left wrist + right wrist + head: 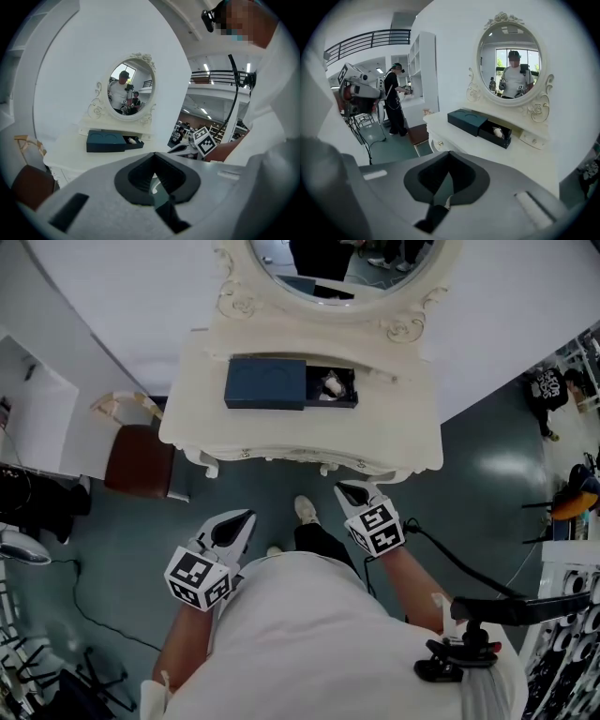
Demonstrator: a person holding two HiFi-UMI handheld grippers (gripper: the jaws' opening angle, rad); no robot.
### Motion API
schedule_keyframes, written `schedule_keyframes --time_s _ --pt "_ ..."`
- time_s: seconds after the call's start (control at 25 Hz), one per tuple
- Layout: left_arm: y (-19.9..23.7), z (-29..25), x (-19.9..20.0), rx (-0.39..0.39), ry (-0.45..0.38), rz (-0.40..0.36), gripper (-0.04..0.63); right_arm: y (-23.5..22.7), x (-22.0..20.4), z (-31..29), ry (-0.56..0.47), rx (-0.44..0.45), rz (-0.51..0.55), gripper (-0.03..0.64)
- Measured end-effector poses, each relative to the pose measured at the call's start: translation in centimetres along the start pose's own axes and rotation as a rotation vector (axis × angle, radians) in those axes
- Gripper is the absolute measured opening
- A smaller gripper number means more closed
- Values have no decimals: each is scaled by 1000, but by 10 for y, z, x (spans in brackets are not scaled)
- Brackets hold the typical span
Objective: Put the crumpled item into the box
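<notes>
In the head view a white dressing table (281,442) with an oval mirror (328,268) stands ahead of the person, and a dark blue box (267,382) lies on its top near the mirror's foot, with its inner part slid out to the right. The crumpled item (333,384), white, lies inside that open end of the box. Both tongs are held low by the person's body, well apart from the table: the left gripper (244,518) and the right gripper (349,489) each point toward the table with their tips drawn together. A brown stool (139,457) stands at the table's left end, and one shoe (306,510) shows on the floor between the grippers. In the left gripper view the left gripper's (153,180) jaws meet in a narrow seam with nothing between them; far beyond them the box (105,140) lies on the table under the mirror (126,89), the crumpled item (131,139) in its open end, and the right gripper (180,147) shows to the right. In the right gripper view the right gripper's (446,183) jaws are pressed together and empty; the box (468,119) lies on the table with the crumpled item (498,132) in its open right end, and a person in black (396,101) stands at the far left.
</notes>
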State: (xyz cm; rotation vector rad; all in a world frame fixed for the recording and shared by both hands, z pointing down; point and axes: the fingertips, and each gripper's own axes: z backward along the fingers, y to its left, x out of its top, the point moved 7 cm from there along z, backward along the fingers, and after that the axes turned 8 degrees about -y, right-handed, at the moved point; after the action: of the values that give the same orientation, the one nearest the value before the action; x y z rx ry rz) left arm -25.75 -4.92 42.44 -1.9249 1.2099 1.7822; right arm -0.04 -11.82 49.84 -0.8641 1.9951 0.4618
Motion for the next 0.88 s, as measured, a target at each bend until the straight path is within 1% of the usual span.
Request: schedule_keyframes --time_s 0.16,0.36,0.88 --pt "-8 13 -10 -22 2 -4 2 32 -4 17 -16 21 4 0" --pt "-20 30 -22 -36 8 -2 2 62 -8 37 -29 39 1 0" --pt "-35 52 -38 -38 20 -10 2 92 -5 51 -53 64 34 0"
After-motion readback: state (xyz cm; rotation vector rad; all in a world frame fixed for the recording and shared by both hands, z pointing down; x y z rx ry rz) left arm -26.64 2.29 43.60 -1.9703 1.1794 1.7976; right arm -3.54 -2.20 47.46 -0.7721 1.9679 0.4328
